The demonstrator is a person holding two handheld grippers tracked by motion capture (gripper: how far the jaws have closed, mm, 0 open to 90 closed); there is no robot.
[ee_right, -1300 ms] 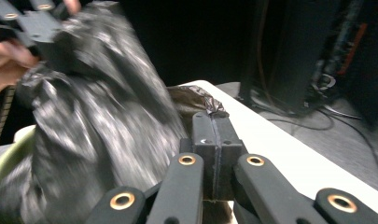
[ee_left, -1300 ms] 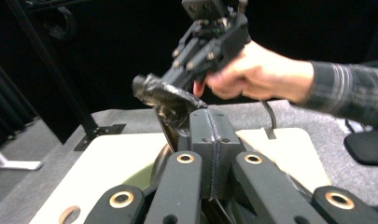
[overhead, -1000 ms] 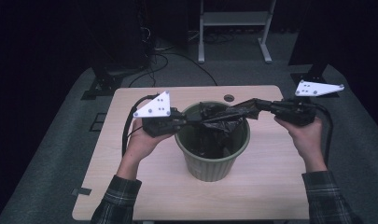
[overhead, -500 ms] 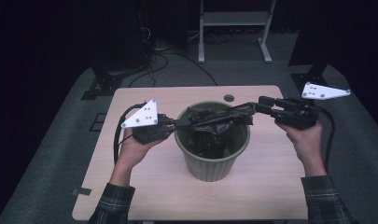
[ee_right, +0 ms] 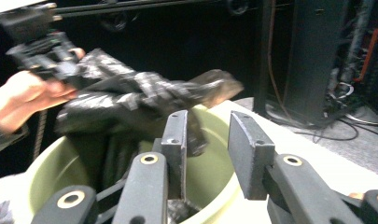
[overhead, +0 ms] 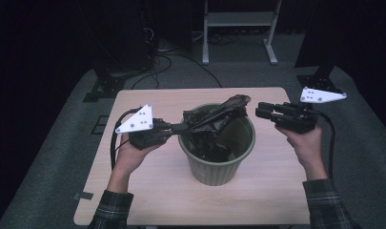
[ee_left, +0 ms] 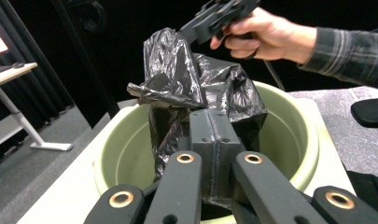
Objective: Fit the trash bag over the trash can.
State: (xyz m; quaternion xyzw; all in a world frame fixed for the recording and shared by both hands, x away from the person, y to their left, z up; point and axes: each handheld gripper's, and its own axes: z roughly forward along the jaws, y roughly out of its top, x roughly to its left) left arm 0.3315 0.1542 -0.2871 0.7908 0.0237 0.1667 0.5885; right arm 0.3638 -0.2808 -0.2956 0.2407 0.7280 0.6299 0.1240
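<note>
The high view shows the full layout: a pale wooden table (overhead: 147, 191) with a light-green plastic bin (overhead: 217, 168) standing near its middle, and a crumpled black plastic bag (overhead: 214, 119) partly inside the bin and partly drawn up and stretched over its rim. The person's forearms, in plaid sleeves (overhead: 109, 210), enter from the bottom edge, one on each side of the bin.

The left gripper view shows what the high view cannot resolve: the left gripper (ee_left: 210, 135) has its two jaws pressed flat together with bag film pinched between them, just above the near rim of the bin. The bag rises beyond the jaws as a glossy, wrinkled peak. The same view shows the right hand (ee_left: 256, 32) farther off, above the far rim.

The right gripper view shows the right gripper (ee_right: 214, 140) with a clear gap between its jaws and nothing in that gap. The bag hangs beyond the jaws, apart from them. This view is somewhat blurred.

Pose, high view: the left hand (overhead: 133, 150) holds its gripper level at the left rim of the bin, pointing right. The right hand holds its gripper level to the right of the bin, pointing left, jaw tips near the raised end of the bag.

The bin is round, smooth-walled and tapered, with a rolled rim. The bag is thin, shiny and heavily creased. The gripper jaws are matte black with brass-coloured pivots.
</note>
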